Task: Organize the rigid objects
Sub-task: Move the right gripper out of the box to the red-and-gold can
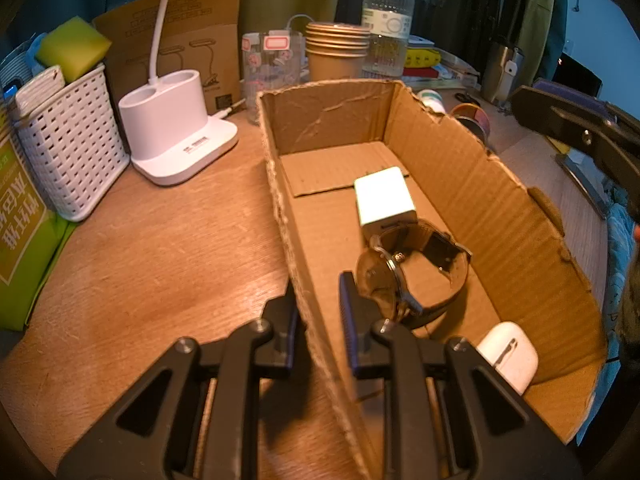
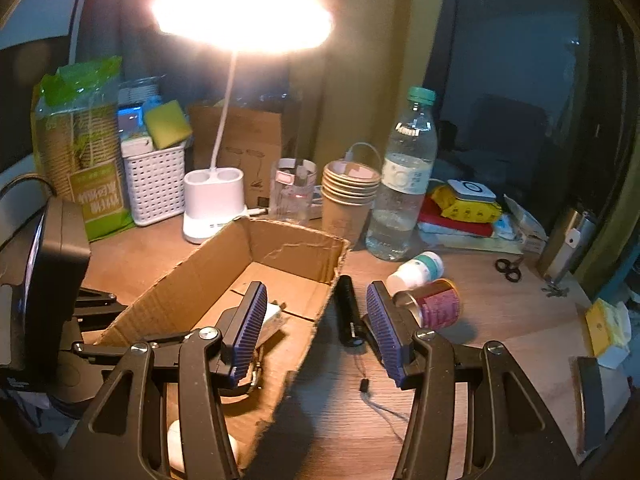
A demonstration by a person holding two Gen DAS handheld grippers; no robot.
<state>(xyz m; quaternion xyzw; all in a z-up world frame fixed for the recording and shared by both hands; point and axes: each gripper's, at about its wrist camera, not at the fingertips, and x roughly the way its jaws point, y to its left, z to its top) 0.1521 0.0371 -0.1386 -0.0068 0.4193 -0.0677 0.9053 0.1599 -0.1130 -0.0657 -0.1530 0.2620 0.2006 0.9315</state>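
An open cardboard box lies on the wooden desk. Inside it are a white charger, a dark wristwatch and a white earbuds case. My left gripper is shut on the box's left wall near the front corner. In the right wrist view my right gripper hangs open and holds nothing. It hovers above the box's right wall and a black flashlight lying just outside it. A small white bottle and a tipped pink can lie to the flashlight's right.
Behind the box stand a white lamp base, a white basket, a glass, stacked paper cups and a water bottle. Scissors and a pile of packets lie at the right.
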